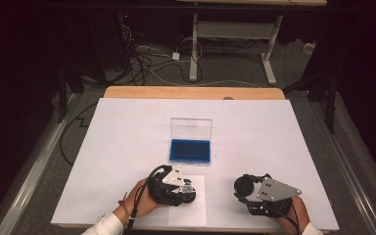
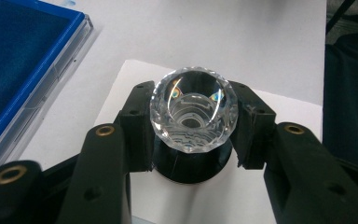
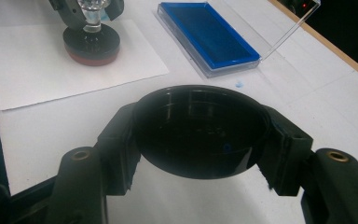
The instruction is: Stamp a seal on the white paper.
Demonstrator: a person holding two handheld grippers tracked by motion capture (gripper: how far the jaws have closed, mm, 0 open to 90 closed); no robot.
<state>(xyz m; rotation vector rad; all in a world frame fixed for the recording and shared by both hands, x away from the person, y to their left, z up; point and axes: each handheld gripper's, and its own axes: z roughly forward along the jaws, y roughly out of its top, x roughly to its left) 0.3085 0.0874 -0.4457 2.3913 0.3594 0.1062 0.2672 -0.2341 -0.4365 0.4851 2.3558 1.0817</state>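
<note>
Faceted crystal knob (image 2: 193, 109) (round black base) sits clamped in left gripper (image 2: 193, 135) jaws; right gripper (image 3: 200, 140) jaws clasp a glossy black cap (image 3: 198, 133).

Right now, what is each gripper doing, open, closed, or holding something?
Left gripper: closed on the crystal-handled stamp.
Right gripper: closed on the round black cap.

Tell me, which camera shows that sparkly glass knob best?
The left gripper view: the faceted glass knob sits large and sharp between the jaws. The right gripper view catches it small, partly cut off; in the high view the gripper covers it.
</note>
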